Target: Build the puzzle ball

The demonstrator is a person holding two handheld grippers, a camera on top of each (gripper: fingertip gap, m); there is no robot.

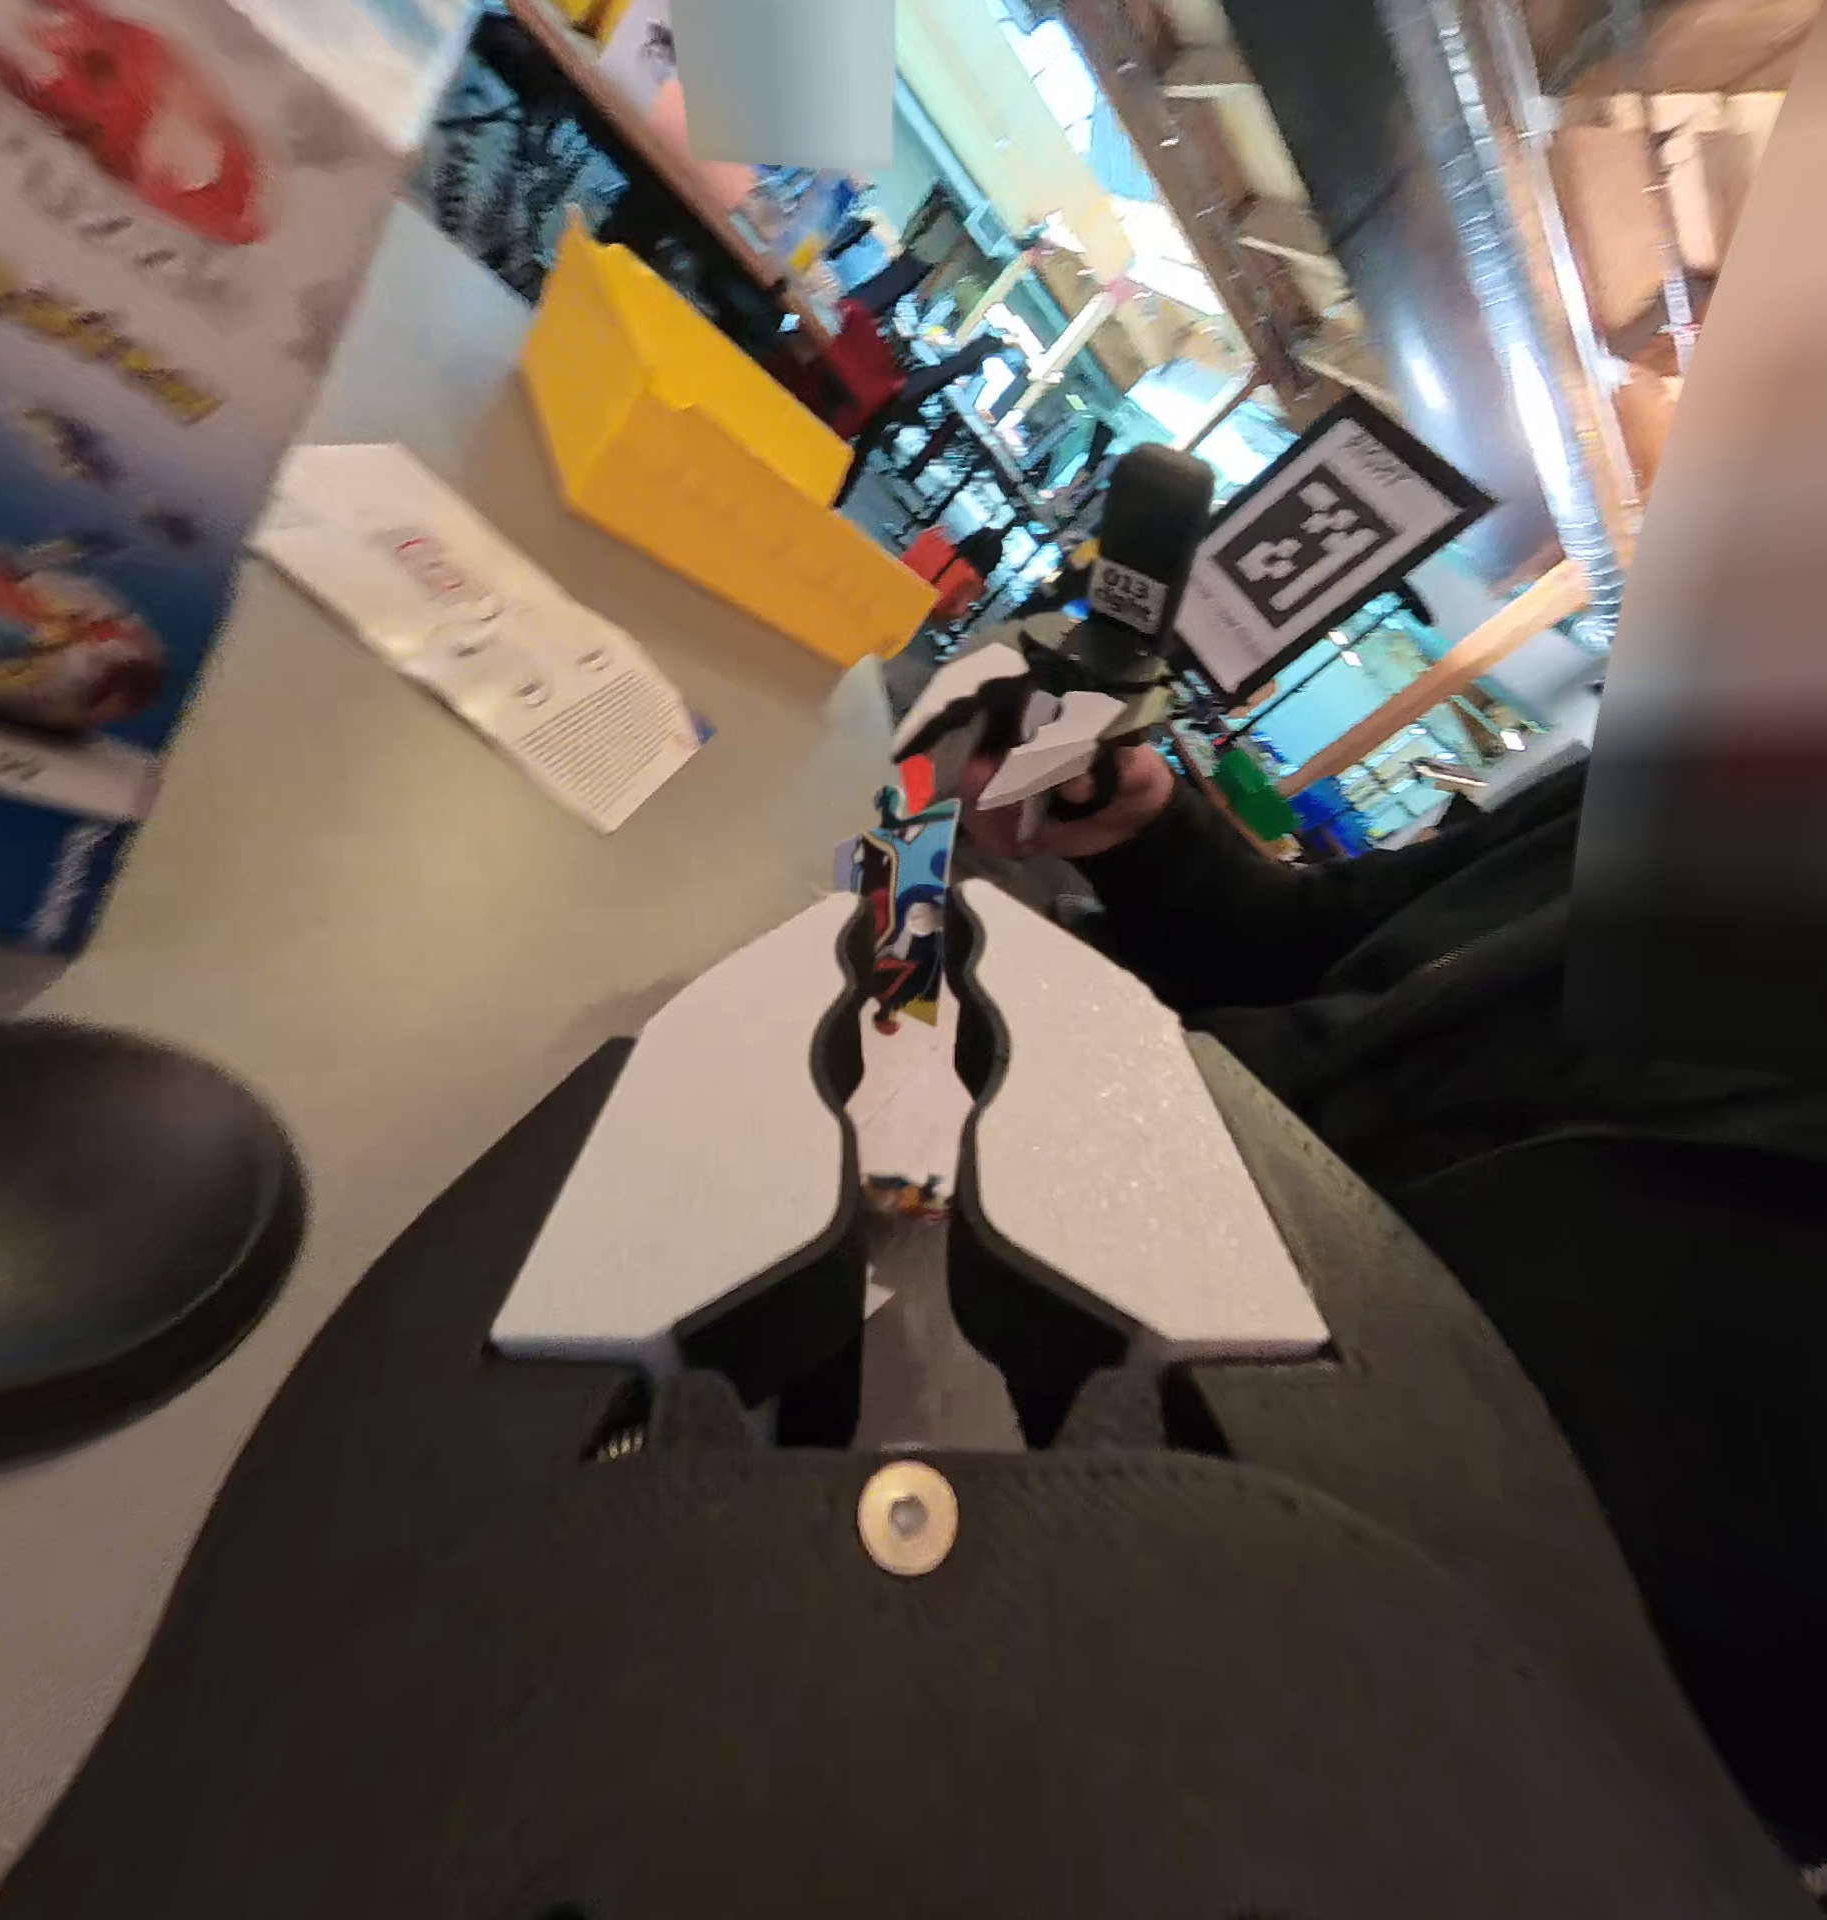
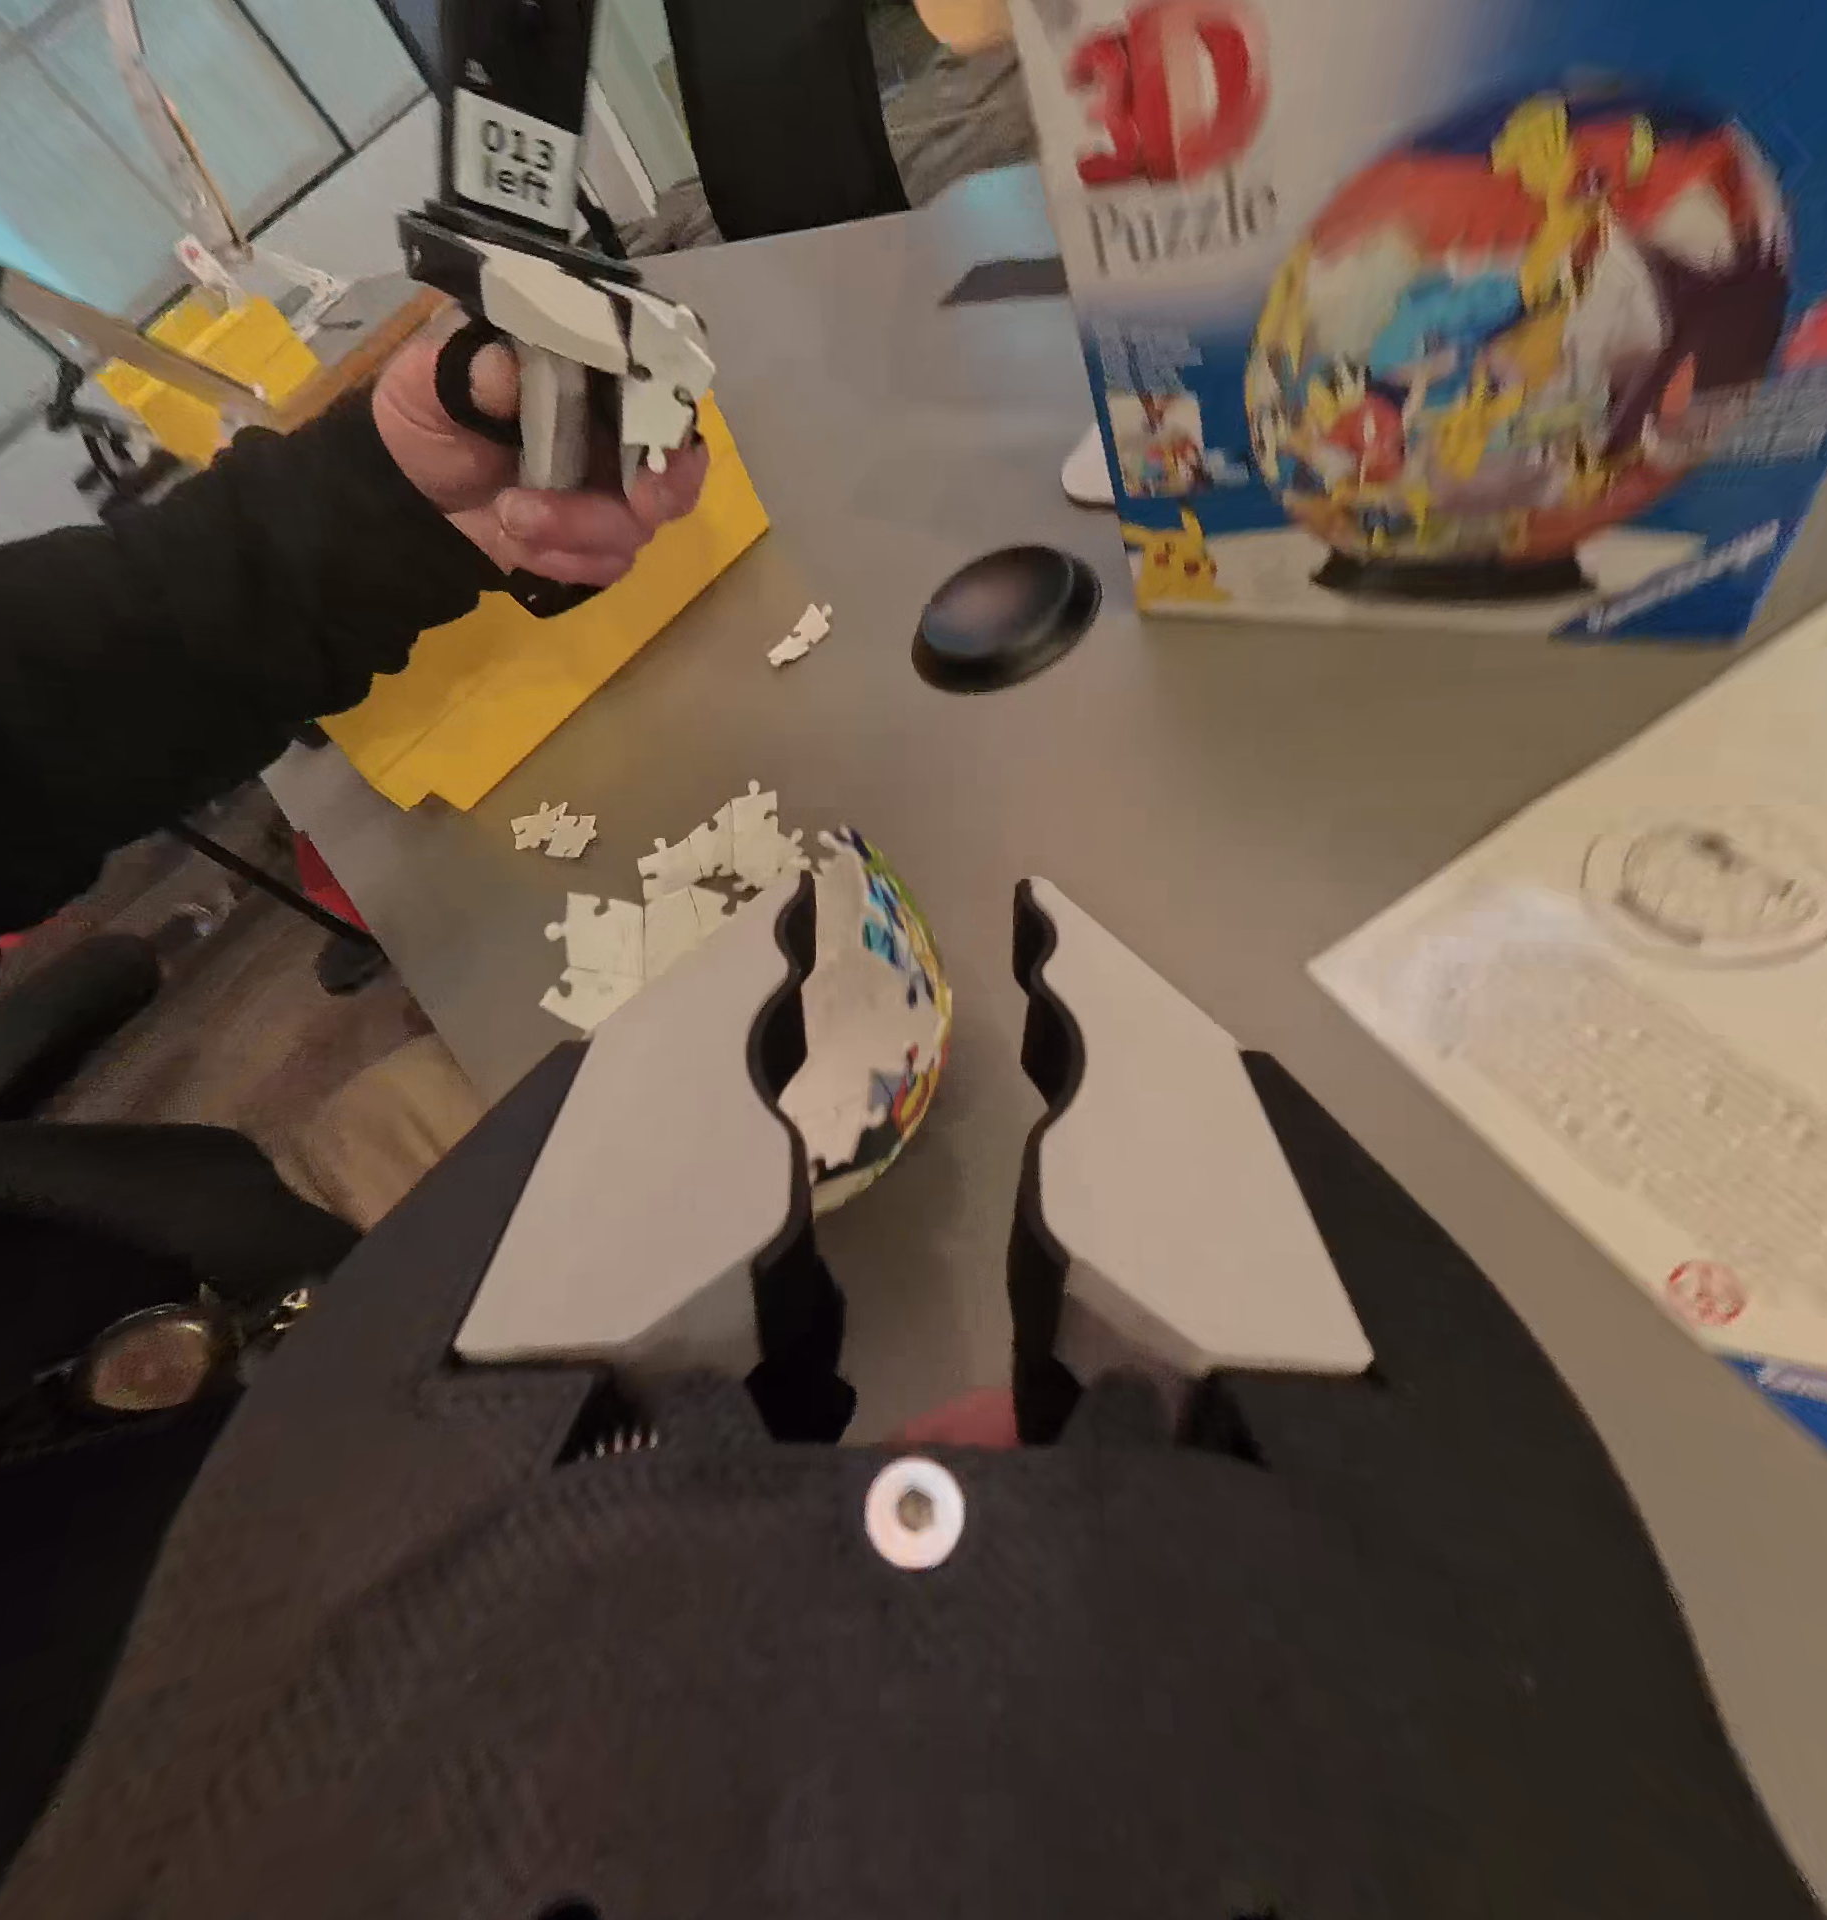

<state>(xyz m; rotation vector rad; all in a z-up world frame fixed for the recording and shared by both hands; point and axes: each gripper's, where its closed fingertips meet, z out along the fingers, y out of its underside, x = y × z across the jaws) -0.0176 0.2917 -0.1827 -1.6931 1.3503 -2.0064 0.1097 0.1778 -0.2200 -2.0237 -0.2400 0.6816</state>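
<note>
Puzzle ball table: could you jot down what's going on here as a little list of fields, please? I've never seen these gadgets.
left gripper: held up above the table, fingers shut on a puzzle piece
right gripper: fingers open, holding nothing, just over the part-built ball
part-built ball: curved shell on the table, white inside, coloured outside
loose pieces: white sides up, left of the shell
black stand: empty, farther back
puzzle box: upright behind the stand
instruction sheet: flat at right
yellow bin: at left

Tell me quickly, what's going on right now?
Left hand-held gripper shut on colourful printed puzzle piece, raised. Right hand-held gripper open above half-built colourful puzzle ball. Nothing blocking.
</note>
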